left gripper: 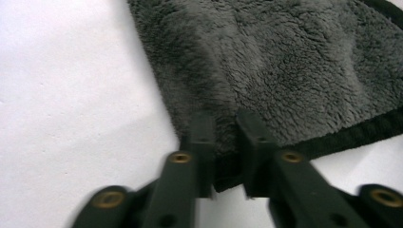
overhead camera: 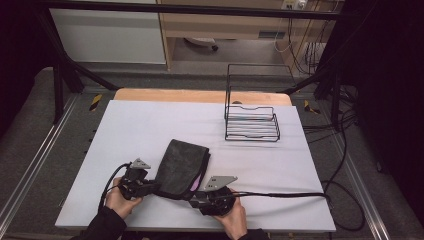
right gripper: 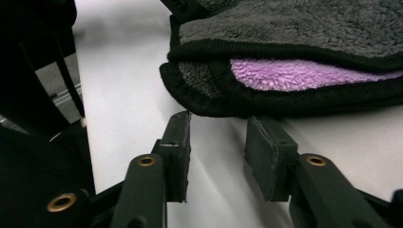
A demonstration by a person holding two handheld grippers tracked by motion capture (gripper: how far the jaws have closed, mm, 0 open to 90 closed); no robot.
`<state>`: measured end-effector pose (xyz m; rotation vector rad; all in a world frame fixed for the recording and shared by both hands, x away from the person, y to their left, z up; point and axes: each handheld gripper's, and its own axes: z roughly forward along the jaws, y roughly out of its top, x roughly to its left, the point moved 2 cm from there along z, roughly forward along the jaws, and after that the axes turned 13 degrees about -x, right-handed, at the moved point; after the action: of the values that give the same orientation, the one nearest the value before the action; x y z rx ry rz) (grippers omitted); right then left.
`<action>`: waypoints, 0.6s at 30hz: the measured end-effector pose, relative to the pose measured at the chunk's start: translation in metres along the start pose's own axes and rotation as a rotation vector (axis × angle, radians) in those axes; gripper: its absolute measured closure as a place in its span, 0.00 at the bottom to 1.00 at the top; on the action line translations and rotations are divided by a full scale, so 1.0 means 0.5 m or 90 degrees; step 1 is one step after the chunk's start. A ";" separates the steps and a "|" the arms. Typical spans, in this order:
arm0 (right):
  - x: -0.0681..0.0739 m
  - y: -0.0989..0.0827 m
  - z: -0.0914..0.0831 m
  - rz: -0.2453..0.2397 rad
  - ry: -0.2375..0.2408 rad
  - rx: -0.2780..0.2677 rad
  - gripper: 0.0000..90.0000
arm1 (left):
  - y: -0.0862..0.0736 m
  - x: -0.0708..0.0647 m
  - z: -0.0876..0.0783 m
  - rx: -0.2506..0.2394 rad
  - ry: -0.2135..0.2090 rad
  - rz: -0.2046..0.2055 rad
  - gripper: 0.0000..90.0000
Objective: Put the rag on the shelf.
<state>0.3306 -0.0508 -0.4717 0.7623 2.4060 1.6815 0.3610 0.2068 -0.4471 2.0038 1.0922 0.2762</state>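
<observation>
- Folded dark grey fleece towel (overhead camera: 181,167), black-hemmed with a purple inner face, lies at the near centre of the white table sheet (overhead camera: 150,125); it is flat, so its near hem is open to both tools.
- Left gripper (left gripper: 223,142), at 7 o'clock of the towel, has its jaws narrowed onto the towel's near corner, pinching the hem; this probably anchors or lifts that corner.
- Right gripper (right gripper: 217,142), at 5 o'clock, stands with jaws parted and empty, tips just short of the layered hem, seemingly lined up to take the other corner.
- Black wire rack (overhead camera: 251,117) stands well apart at 1 o'clock, empty: a possible destination.
</observation>
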 end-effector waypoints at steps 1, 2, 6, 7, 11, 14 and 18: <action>0.000 0.000 0.000 0.000 0.000 0.000 0.70 | 0.002 0.000 -0.001 -0.004 0.000 0.001 0.91; 0.000 0.004 0.003 -0.001 -0.001 -0.005 0.71 | 0.003 0.000 -0.004 -0.015 0.001 -0.002 0.92; 0.004 0.014 0.014 -0.018 0.000 -0.002 0.70 | 0.020 0.007 -0.033 -0.087 -0.032 -0.037 0.92; 0.004 0.021 0.024 -0.023 0.001 -0.008 0.72 | 0.024 0.009 -0.039 -0.099 -0.038 -0.042 0.92; 0.000 0.028 0.032 -0.029 -0.002 -0.017 0.83 | 0.026 0.013 -0.042 -0.103 -0.034 -0.044 0.92; 0.001 0.034 0.030 -0.029 0.002 -0.018 0.95 | 0.025 0.015 -0.042 -0.106 -0.033 -0.049 0.92; 0.006 0.046 0.016 -0.011 0.012 -0.016 0.98 | 0.030 0.011 -0.054 -0.119 -0.035 -0.048 0.92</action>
<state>0.3389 -0.0368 -0.4532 0.7221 2.3928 1.7160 0.3592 0.2218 -0.4196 1.7911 1.0641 0.2716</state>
